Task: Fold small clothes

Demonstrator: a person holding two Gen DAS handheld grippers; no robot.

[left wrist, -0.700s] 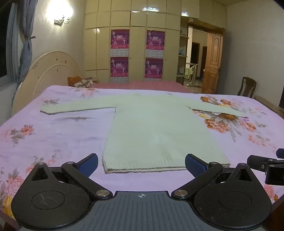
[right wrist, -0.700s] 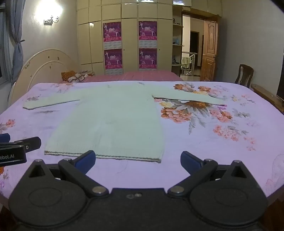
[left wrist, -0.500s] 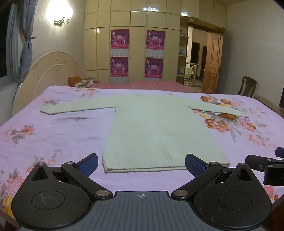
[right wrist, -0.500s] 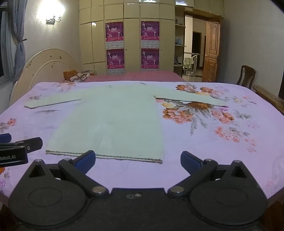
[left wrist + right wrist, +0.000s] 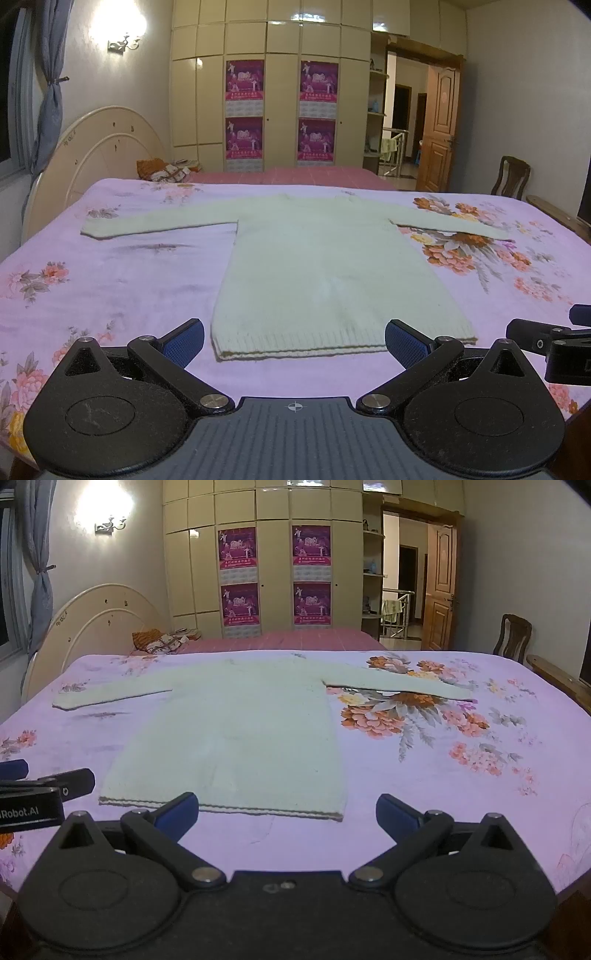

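A pale green knitted sweater [image 5: 332, 273] [image 5: 236, 731] lies flat on the purple flowered bedsheet [image 5: 110, 280] [image 5: 461, 794], both sleeves spread out sideways and the ribbed hem nearest me. My left gripper [image 5: 294, 341] hovers just short of the hem, jaws wide open with nothing between them. My right gripper [image 5: 286, 814] stands open and holds nothing, in front of the hem's right corner. Each gripper's tip shows at the edge of the other's view: the right gripper [image 5: 546, 338] and the left gripper [image 5: 48, 786].
A cream headboard [image 5: 92, 155] stands at the left. A second bed with a red cover [image 5: 288, 175] lies behind, with a wardrobe wall beyond it. At the right are a wooden chair [image 5: 511, 181] and an open door [image 5: 441, 129].
Both grippers have shifted slightly to the right along the hem. The sweater lies unchanged and both jaws stay open.
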